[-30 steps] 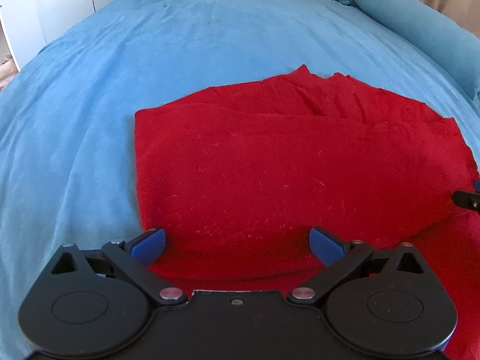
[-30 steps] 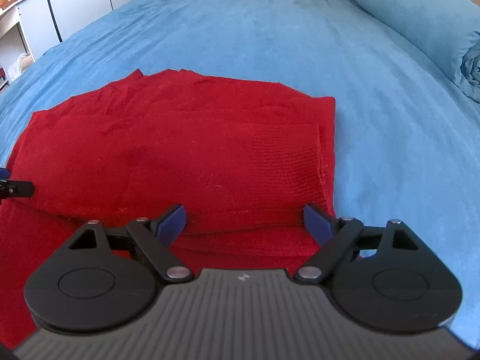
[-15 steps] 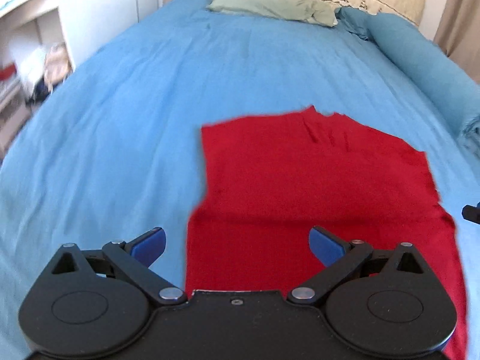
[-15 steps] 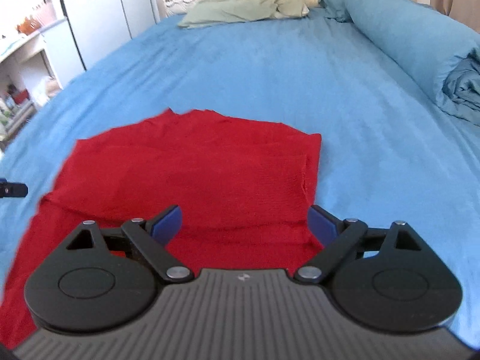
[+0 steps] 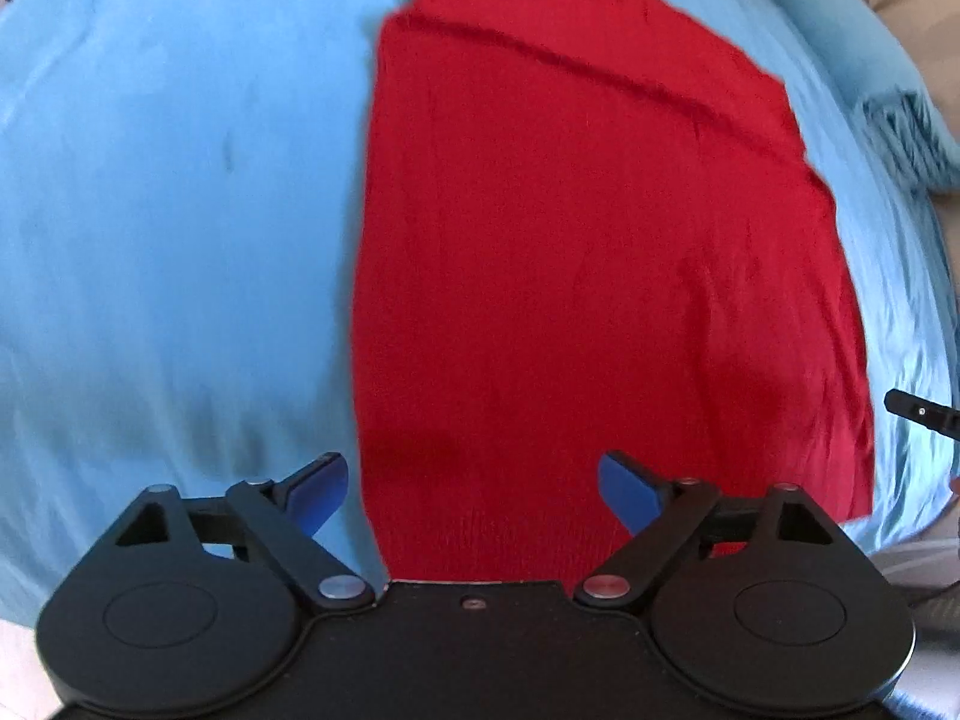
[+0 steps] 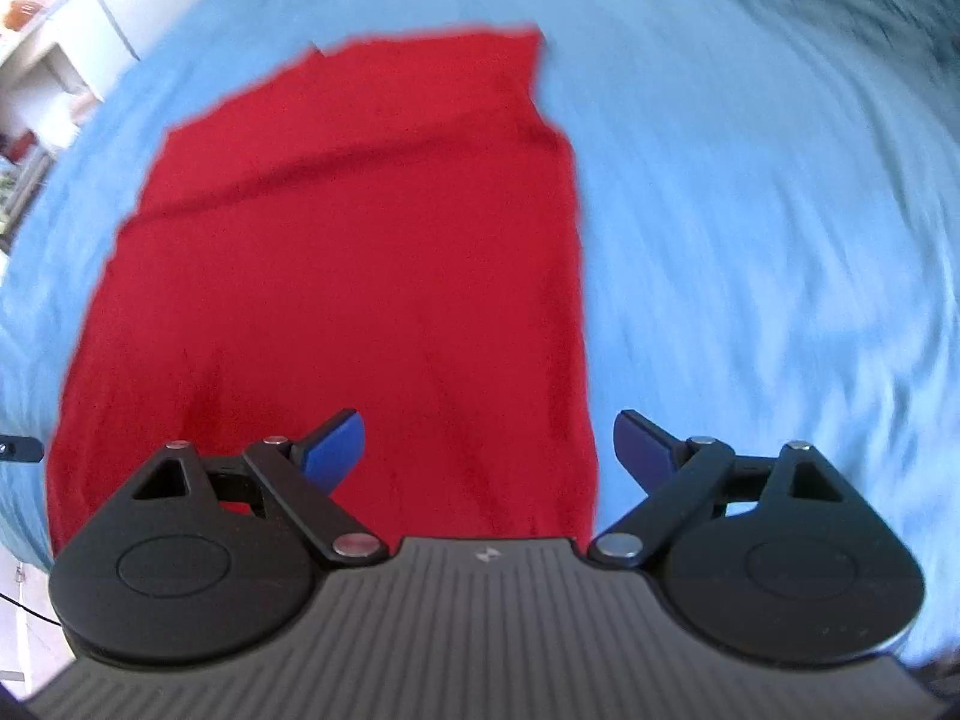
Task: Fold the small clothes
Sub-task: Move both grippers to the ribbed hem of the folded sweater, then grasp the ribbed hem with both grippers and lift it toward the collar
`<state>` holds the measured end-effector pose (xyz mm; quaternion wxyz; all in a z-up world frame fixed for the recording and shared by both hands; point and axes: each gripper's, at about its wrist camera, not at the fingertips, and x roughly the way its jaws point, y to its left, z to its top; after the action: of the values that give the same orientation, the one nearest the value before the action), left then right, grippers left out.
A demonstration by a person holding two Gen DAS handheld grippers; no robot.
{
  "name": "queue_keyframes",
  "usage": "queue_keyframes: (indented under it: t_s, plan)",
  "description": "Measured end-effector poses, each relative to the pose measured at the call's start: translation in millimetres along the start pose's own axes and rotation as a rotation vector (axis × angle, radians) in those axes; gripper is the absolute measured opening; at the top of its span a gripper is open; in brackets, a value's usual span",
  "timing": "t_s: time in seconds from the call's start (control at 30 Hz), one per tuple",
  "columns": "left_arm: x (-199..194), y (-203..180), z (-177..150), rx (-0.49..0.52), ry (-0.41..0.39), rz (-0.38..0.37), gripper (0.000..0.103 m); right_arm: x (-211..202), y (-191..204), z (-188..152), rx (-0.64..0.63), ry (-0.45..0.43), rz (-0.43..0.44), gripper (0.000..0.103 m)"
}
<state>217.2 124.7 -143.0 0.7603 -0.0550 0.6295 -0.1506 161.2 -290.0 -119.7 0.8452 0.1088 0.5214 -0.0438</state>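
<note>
A red knitted garment (image 5: 588, 252) lies flat on the blue bedsheet (image 5: 168, 210), with one folded layer at its far end. It also shows in the right wrist view (image 6: 360, 276). My left gripper (image 5: 474, 489) is open and empty above the garment's near left corner. My right gripper (image 6: 489, 450) is open and empty above the near right corner. The tip of the right gripper (image 5: 918, 411) shows at the right edge of the left wrist view. The tip of the left gripper (image 6: 18, 450) shows at the left edge of the right wrist view.
A rolled blue duvet (image 5: 888, 72) lies along the bed's right side. White furniture with shelves (image 6: 42, 48) stands left of the bed. The bed's near edge and the floor (image 6: 18, 612) show at the bottom left of the right wrist view.
Both grippers have pulled back from the folded part toward the near end of the garment and tilted down. They stay open and empty. The garment has not moved.
</note>
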Motion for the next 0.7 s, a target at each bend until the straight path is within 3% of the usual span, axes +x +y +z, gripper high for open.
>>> queue_keyframes:
  t_s: [0.27,0.4,0.53,0.63,0.7]
  plan:
    - [18,-8,-17,-0.011,0.016,0.021,0.091,9,-16,-54,0.1,0.141,-0.06,0.103]
    - [22,-11,-17,0.011,0.02,0.037,0.08,15,-26,-64,0.138,0.193,-0.04,0.103]
    - [23,-16,-18,0.038,0.027,0.053,0.073,14,-24,-69,0.097,0.21,-0.037,0.096]
    - [24,-21,-19,0.063,0.038,0.061,0.066,10,-19,-71,0.075,0.226,-0.021,0.086]
    - [26,-23,-15,0.071,0.044,0.058,0.053,7,-15,-74,0.061,0.232,-0.019,0.079]
